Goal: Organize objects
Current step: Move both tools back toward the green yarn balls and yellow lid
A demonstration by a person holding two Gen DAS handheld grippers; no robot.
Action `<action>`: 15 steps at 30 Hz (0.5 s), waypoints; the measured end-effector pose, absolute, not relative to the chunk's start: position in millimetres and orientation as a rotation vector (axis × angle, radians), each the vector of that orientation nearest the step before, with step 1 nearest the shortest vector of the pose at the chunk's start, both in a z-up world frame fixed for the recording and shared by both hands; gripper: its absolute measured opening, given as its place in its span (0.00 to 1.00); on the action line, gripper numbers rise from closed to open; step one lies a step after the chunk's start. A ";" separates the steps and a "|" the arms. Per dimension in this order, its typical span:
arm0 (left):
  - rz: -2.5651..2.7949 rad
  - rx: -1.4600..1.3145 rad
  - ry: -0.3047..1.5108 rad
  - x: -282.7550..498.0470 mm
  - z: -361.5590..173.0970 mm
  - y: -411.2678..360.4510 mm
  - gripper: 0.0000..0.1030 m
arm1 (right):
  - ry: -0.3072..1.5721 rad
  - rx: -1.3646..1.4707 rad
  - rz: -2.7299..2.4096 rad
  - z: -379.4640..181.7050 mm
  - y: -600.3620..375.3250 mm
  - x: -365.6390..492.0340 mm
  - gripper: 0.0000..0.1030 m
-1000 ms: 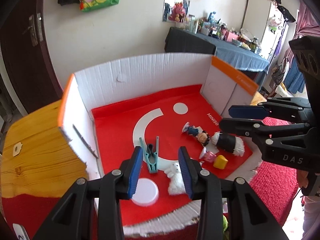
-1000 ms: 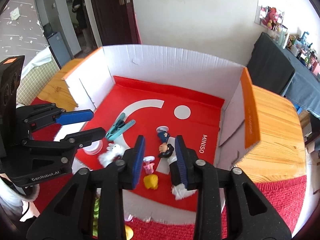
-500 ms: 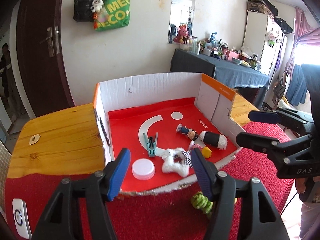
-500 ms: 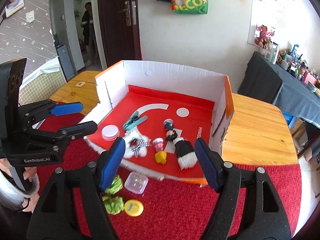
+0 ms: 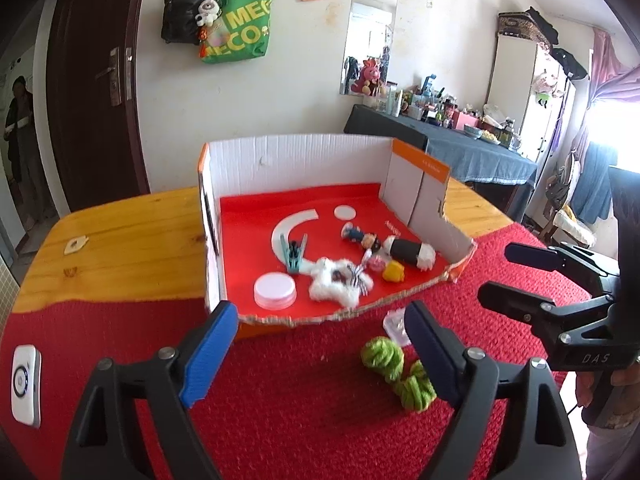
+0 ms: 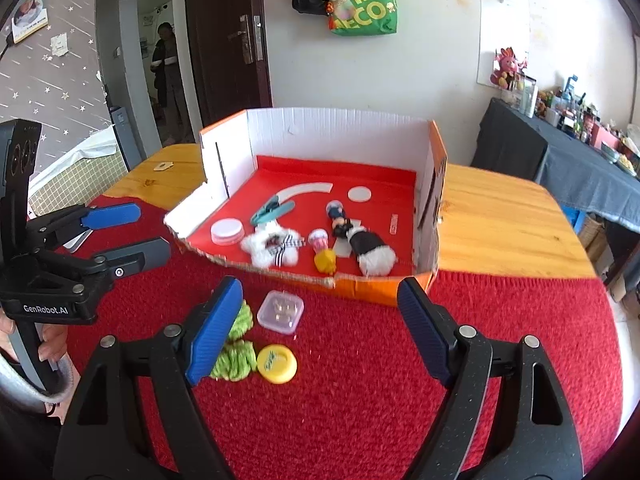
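A cardboard box (image 5: pixel 296 164) (image 6: pixel 332 136) with a red floor holds a teal clip (image 5: pixel 294 254), a white round lid (image 5: pixel 275 290), a white fluffy star (image 5: pixel 338 286), a yellow toy (image 5: pixel 393 272), a small doll (image 5: pixel 362 238) and a black-and-white fluffy piece (image 5: pixel 410 252). In front of it on the red mat lie green yarn balls (image 5: pixel 384 356) (image 6: pixel 236 356), a clear little case (image 6: pixel 280 312) and a yellow disc (image 6: pixel 277 363). My left gripper (image 5: pixel 320 340) (image 6: pixel 132 234) and right gripper (image 6: pixel 320 312) (image 5: pixel 516 276) hover over the mat, jaws opening, nothing between them.
The box stands on a wooden table (image 5: pixel 128 240) half covered by the red mat (image 5: pixel 300 420). A white device (image 5: pixel 26 384) lies at the mat's left edge. A person (image 6: pixel 166 68) stands in the doorway. A dark-clothed side table (image 5: pixel 460 148) is behind.
Both grippers have drawn back out of the box to above the mat, and their jaws have spread from narrow to wide. The items in the box stayed put.
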State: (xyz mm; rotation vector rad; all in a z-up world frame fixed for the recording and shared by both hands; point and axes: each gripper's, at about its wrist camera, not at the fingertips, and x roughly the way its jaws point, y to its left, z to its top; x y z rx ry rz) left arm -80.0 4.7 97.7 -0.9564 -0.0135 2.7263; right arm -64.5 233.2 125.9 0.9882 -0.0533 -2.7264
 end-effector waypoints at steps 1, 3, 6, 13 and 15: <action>2.728 -0.963 -0.012 -78.2 95.1 4.8 0.85 | -0.061 0.995 -2.722 123.6 233.9 -63.9 0.79; 2.731 -0.981 -0.016 -76.3 89.2 5.4 0.87 | -0.080 1.008 -2.715 117.9 234.9 -62.2 0.79; 2.718 -1.015 -0.030 -75.0 78.4 6.0 0.88 | -0.083 1.017 -2.722 110.5 235.1 -58.9 0.79; 2.680 -1.114 -0.063 -73.9 52.7 6.3 0.88 | -0.080 1.071 -2.717 88.9 234.3 -50.9 0.81; 2.667 -1.136 -0.071 -73.9 47.3 7.0 0.88 | -0.098 1.092 -2.706 82.7 235.8 -50.2 0.81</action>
